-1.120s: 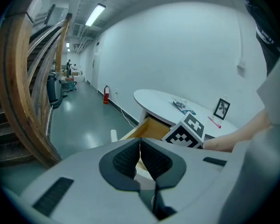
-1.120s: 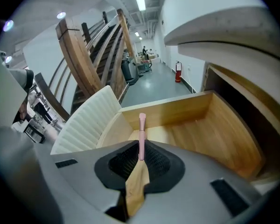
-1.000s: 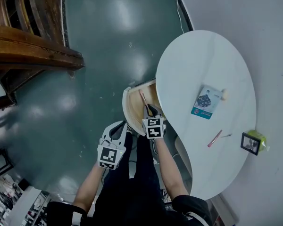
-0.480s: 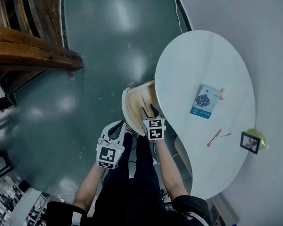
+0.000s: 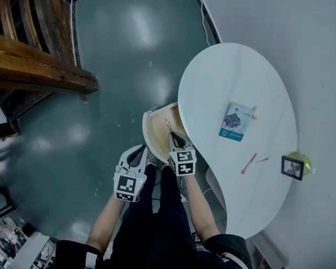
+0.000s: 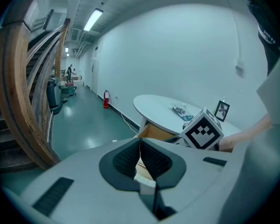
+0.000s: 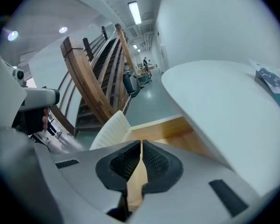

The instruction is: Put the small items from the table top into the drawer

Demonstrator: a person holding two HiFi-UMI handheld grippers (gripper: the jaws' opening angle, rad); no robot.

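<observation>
Right claw (image 7: 141, 147), jaws just closed on nothing, hangs over the open drawer (image 5: 155, 129), apparently free to fetch more. Left claw (image 6: 140, 146) waits beside it, shut and empty. Farther right, a card (image 5: 233, 123) and pen (image 5: 248, 163) lie on the counter (image 5: 229, 72).

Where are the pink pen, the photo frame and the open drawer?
pink pen (image 5: 248, 163), head view, middle of its shaft.
photo frame (image 5: 292, 167), head view, centre of its face.
open drawer (image 5: 159, 122), head view, bare part of its wooden floor.

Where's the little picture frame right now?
In the head view, the picture frame stands at the right edge of the white table, beside a yellow-green object, just right of the pink stick.
</observation>
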